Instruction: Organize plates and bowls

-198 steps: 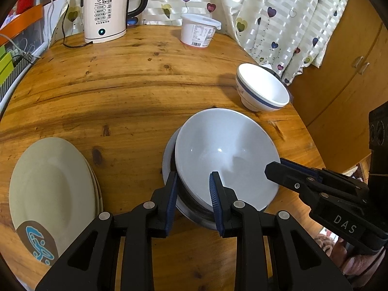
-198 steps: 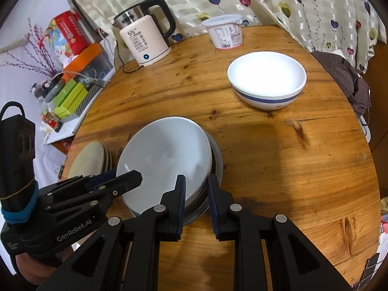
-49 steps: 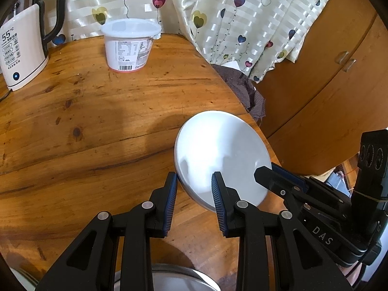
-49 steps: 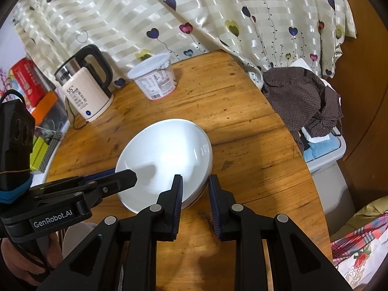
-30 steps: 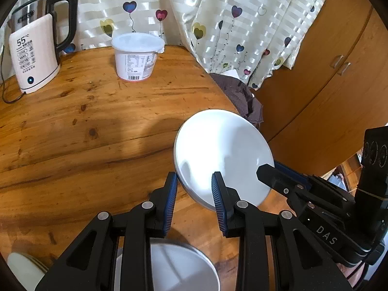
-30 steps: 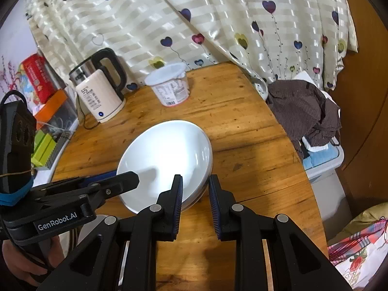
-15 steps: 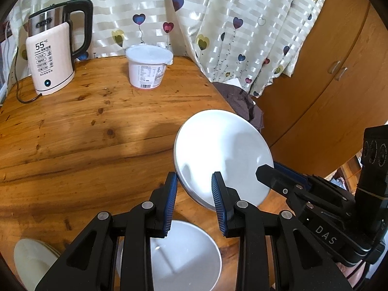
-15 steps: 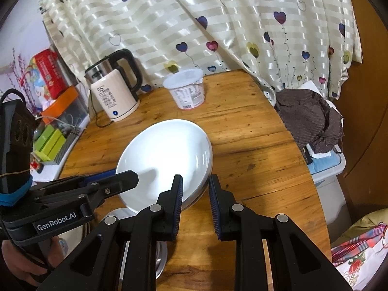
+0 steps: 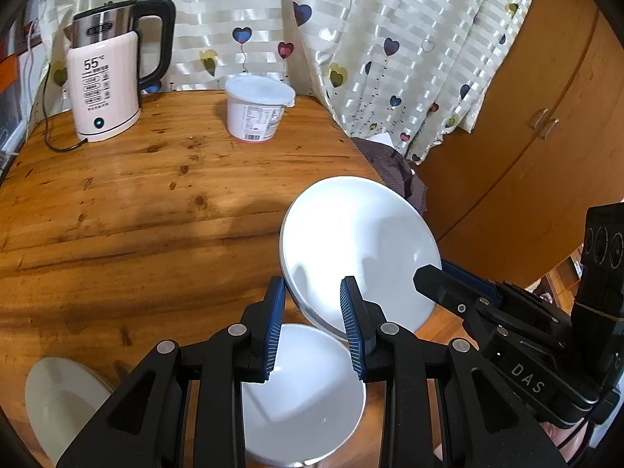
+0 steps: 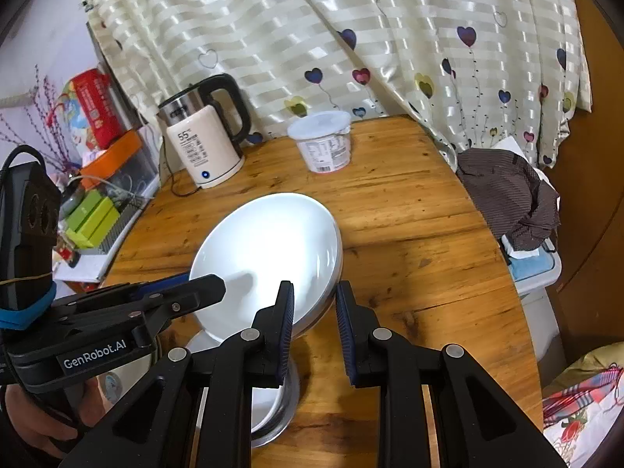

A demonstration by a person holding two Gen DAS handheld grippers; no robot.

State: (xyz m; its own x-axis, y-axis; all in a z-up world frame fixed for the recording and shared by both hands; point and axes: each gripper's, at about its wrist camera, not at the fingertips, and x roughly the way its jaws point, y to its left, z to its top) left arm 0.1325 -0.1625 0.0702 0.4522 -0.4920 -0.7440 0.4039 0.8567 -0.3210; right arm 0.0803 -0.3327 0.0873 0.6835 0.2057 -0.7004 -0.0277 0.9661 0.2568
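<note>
The round wooden table (image 9: 128, 210) fills most of both views, with a heart-patterned striped curtain (image 10: 351, 39) hanging behind its far edge from about ten to two o'clock. Above the table's near side a large white bowl (image 9: 358, 249) is held clear of the wood, tilted, its rim gripped from two sides. The left gripper (image 9: 312, 316) has its blue pads closed to a narrow gap on the rim at the bowl's seven o'clock edge in the left wrist view, and the right gripper (image 10: 314, 321) pinches the rim at the bowl's five o'clock edge in the right wrist view (both sets of fingers only slightly apart, the rim between them). Directly beneath, at six o'clock in the left view, a second white bowl (image 9: 308, 394) sits in a metal-rimmed dish on the table. A stack of cream plates (image 9: 62, 405) lies at eight o'clock near the table's edge. A cream electric kettle (image 9: 103, 78) stands at eleven o'clock, and a smaller white lidded tub (image 9: 257, 111) at twelve. A brown cloth (image 10: 511, 199) is heaped off the table at three o'clock in the right view.
</note>
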